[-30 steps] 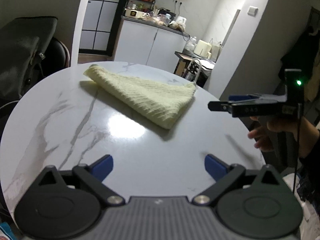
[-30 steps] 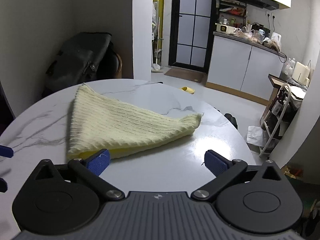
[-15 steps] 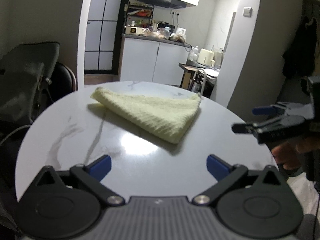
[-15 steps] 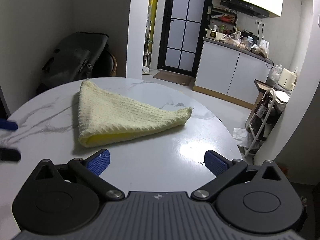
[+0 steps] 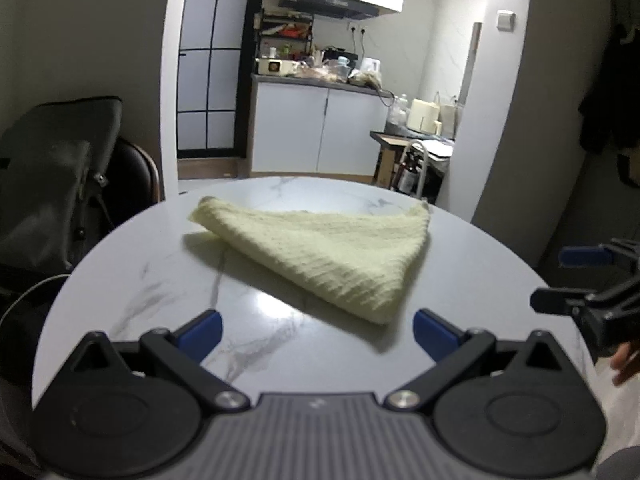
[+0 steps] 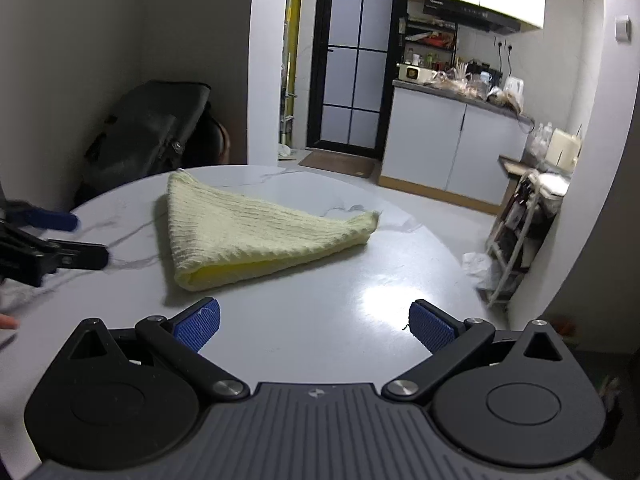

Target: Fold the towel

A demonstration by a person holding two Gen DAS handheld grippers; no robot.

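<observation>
Both tongs, left tongs (image 5: pixel 316 330) and right tongs (image 6: pixel 314 322), hang wide and empty near the pale yellow towel (image 6: pixel 248 232), which lies folded into a triangle mid-desk (image 6: pixel 360 312), so we judge folding done and need only withdraw.

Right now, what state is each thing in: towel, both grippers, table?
Towel: folded into a triangle, lying flat on the table, untouched.
Left gripper: open, holding nothing, short of the towel.
Right gripper: open, holding nothing, short of the towel.
Table: round white marble top, carrying the towel.
</observation>
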